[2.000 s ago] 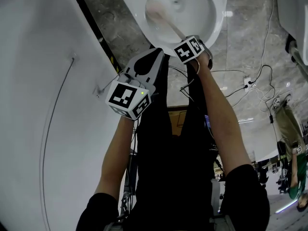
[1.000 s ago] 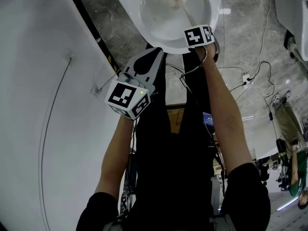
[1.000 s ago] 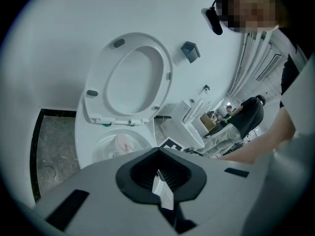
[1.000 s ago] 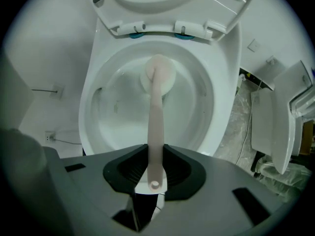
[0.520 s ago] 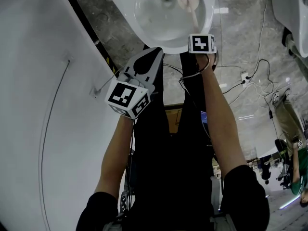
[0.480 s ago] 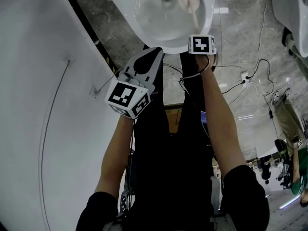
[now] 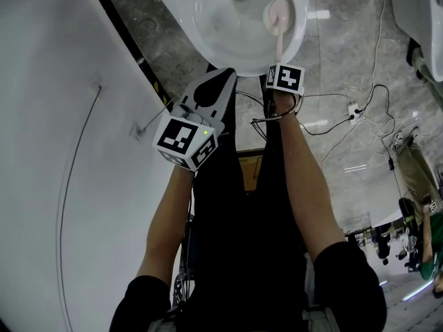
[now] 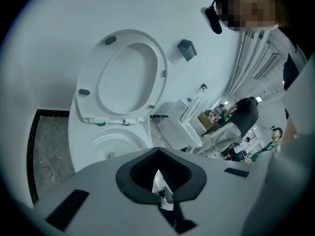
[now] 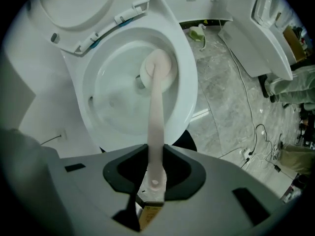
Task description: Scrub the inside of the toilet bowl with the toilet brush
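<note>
The white toilet bowl (image 7: pixel 228 30) is at the top of the head view, its seat and lid (image 8: pixel 125 77) raised. A pale pink toilet brush (image 9: pixel 156 102) reaches into it, and the round brush head (image 7: pixel 277 11) lies against the bowl's right inner wall, beside the drain. My right gripper (image 7: pixel 279 61) hovers over the bowl's near rim, shut on the brush handle (image 9: pixel 154 154). My left gripper (image 7: pixel 221 76) hangs lower left, just short of the rim; its jaws are together with nothing between them (image 8: pixel 158 163).
A white wall (image 7: pixel 55 151) fills the left. Another white fixture (image 9: pixel 258 38) stands to the right of the toilet. A green bottle (image 9: pixel 198 32) lies on the marble floor behind, and cables (image 7: pixel 360 120) trail at right. People stand in the far background (image 8: pixel 241 127).
The brush head swept from the bowl's left side, round the far side, to the right wall and a little nearer me. My right gripper followed it. The left gripper stayed put.
</note>
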